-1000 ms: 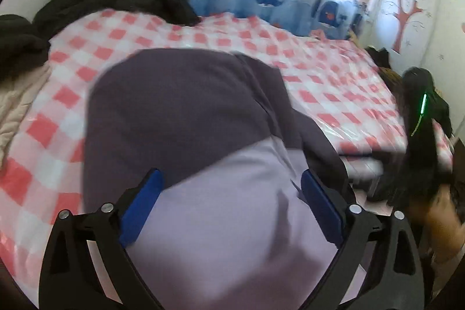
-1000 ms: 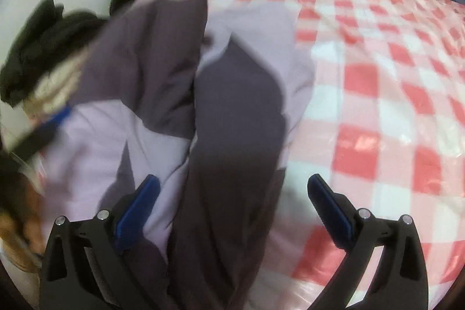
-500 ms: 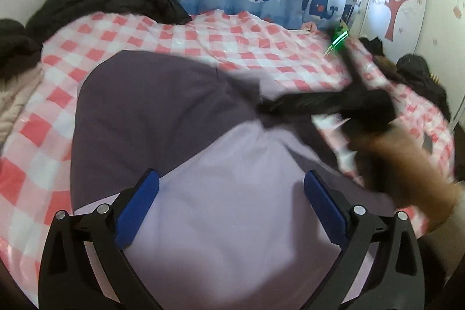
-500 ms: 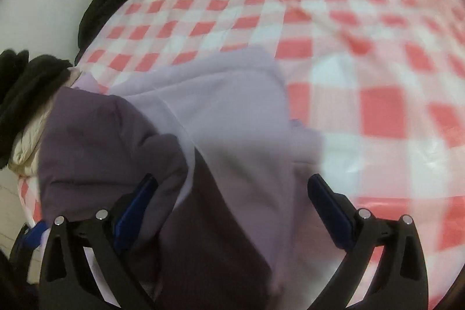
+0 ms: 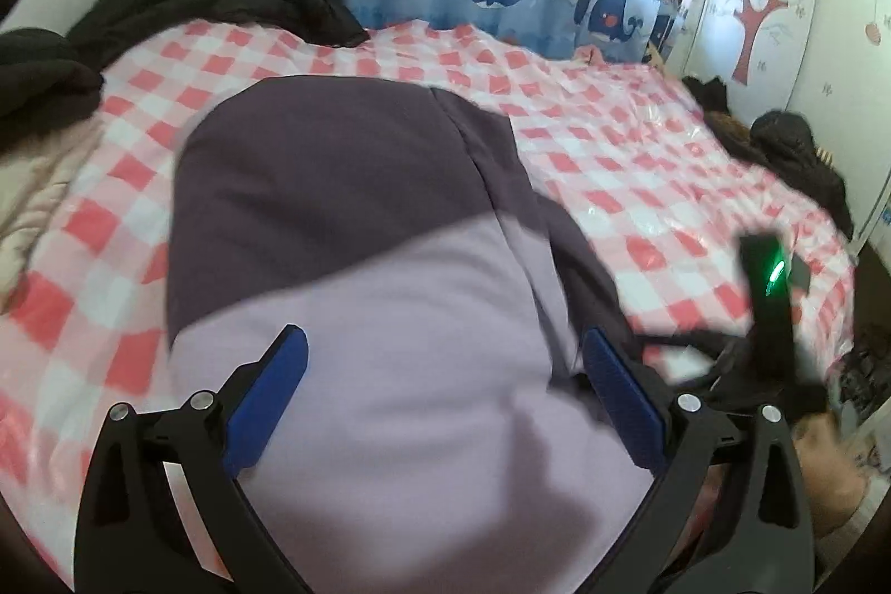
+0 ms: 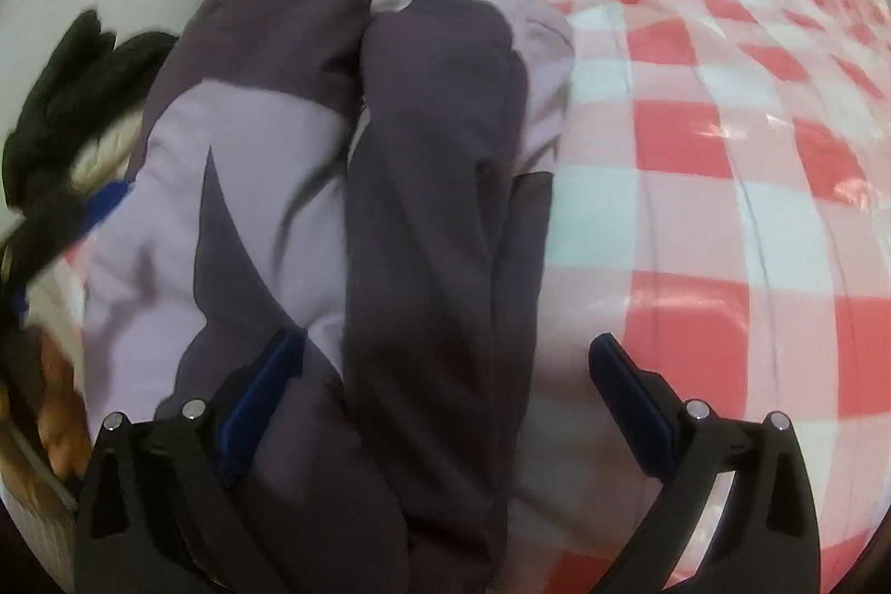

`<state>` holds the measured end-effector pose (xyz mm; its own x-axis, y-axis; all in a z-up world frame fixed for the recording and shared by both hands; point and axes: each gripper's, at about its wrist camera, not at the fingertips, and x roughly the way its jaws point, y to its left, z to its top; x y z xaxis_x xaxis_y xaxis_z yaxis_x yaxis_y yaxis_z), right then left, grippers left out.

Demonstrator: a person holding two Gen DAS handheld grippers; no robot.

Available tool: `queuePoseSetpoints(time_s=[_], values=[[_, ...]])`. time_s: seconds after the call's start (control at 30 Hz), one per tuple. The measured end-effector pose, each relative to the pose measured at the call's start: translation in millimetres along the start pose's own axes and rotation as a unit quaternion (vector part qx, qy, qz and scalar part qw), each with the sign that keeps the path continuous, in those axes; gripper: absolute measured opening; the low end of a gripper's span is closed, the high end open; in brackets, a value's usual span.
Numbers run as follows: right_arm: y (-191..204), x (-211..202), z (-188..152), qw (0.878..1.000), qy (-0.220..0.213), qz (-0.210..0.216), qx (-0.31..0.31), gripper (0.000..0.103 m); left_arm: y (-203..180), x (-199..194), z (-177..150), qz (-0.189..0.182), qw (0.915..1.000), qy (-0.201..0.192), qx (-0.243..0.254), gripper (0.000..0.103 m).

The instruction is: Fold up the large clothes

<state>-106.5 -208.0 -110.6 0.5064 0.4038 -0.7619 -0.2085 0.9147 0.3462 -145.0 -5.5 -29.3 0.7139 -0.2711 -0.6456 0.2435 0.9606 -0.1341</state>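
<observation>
Ahead and to the left of the left gripper [image 5: 440, 371], a heap of black clothing [image 5: 50, 65] and a cream knitted item [image 5: 33, 199] lie at the edge of the red-and-white checked bed cover [image 5: 640, 160]. The left gripper is held wide open with nothing between its blue pads [image 5: 267, 382]; directly beneath and ahead of it lies the large two-tone garment of dark purple and pale lilac soft fabric [image 5: 345, 215], partly folded on the cover. To the right of this tool, the right gripper [image 5: 774, 310] is seen only as a blurred black body with a green light.

In the right wrist view the right gripper [image 6: 445, 371] is likewise spread wide and empty, with the garment [image 6: 423, 182] under its left finger and between the fingers, and bare checked cover [image 6: 724, 215] under its right finger. The garment's long axis runs away from the tool, its far end pointing toward the wall; a dark panel lies lengthwise over the lilac body.

The fabric is judged light, limp and thick enough to hold a crease loosely, though likely to slide on the glossy cover. A hold is best taken at the near hem, one corner per gripper, with both layers pinched together so the folded panels are not dragged apart.
</observation>
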Motion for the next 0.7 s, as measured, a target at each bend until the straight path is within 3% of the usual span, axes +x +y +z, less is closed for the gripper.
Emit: queuePoseSetpoints(time_s=[0.1,0.17,0.27,0.47,0.57,0.63,0.7], values=[[23.0,-30.6,1.6,0.997,-0.044,-0.045,-0.049,0.098,-4.1,0.9,-14.5,0.032,0.9993,0.009,0.019,0.095],[27.9,-27.4,-2.7,0.994,-0.058,-0.065,-0.07,0.097,-9.0,6.4,-20.8,0.046,0.9983,0.014,0.033,0.095],[5.7,-4.8,-2.3,1.0,-0.014,-0.018,-0.011,0.098,-21.1,10.6,-25.6,0.08,0.9949,0.015,0.058,0.095],[32.6,-63.9,-28.3,0.994,-0.088,-0.056,-0.031,0.097,-13.6,-2.4,-25.4,0.061,0.9978,0.014,0.019,0.095],[27.2,-25.0,-37.2,0.996,-0.038,-0.068,-0.042,0.097,-22.3,-3.0,-29.9,0.066,0.9969,0.022,0.037,0.095],[12.6,-12.0,-33.4,0.999,-0.022,-0.042,-0.009,0.098,-27.2,-8.8,-33.1,0.061,0.9971,0.028,0.036,0.095],[15.0,-16.8,-33.8,0.999,-0.025,-0.046,-0.01,0.098,-28.2,-17.1,-36.4,0.056,0.9978,0.031,0.02,0.095]])
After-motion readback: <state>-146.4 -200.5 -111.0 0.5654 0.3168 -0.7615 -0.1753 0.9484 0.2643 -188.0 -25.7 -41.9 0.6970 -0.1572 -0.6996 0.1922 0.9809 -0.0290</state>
